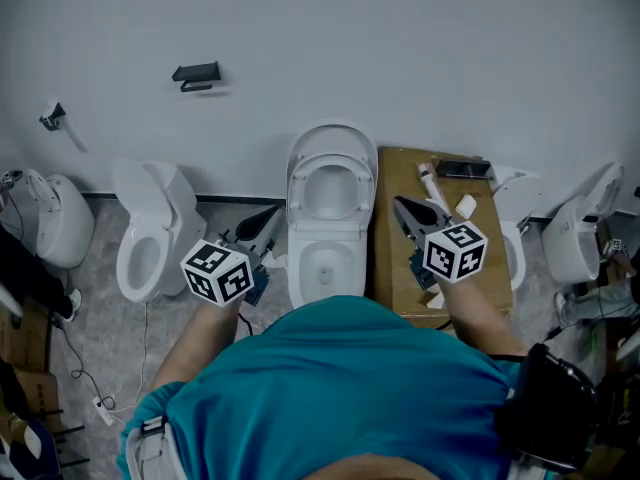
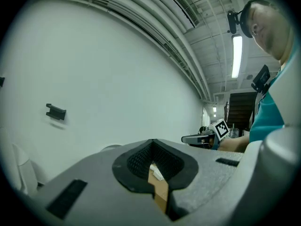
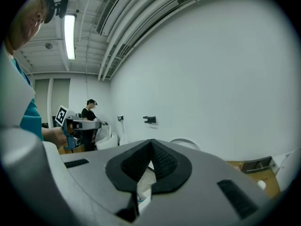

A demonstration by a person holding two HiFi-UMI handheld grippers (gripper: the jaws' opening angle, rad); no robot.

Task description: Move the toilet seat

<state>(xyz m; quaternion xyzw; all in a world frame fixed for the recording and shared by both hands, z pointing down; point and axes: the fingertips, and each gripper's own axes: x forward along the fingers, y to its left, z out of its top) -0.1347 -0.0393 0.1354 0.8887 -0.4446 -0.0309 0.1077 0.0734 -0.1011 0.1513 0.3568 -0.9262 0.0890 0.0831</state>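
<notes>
The left hand-held gripper (image 1: 268, 220) is held level at the left of the toilet (image 1: 325, 263), and the right hand-held gripper (image 1: 402, 208) tilts slightly down at its right. Both are clenched and empty. The toilet seat (image 1: 331, 171) stands raised ahead, apart from both.

A brown cardboard piece (image 1: 397, 268) lies on the floor at the right, with small white parts (image 1: 465, 206) on it. 1 black bracket (image 1: 197, 74) sits on the far wall (image 1: 450, 58). Another toilet (image 1: 150, 233) stands left.

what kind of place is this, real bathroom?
Likely a test or storage space, not a working bathroom: several toilets line one bare wall, cardboard lies beside the middle toilet, exposed ducts overhead.
</notes>
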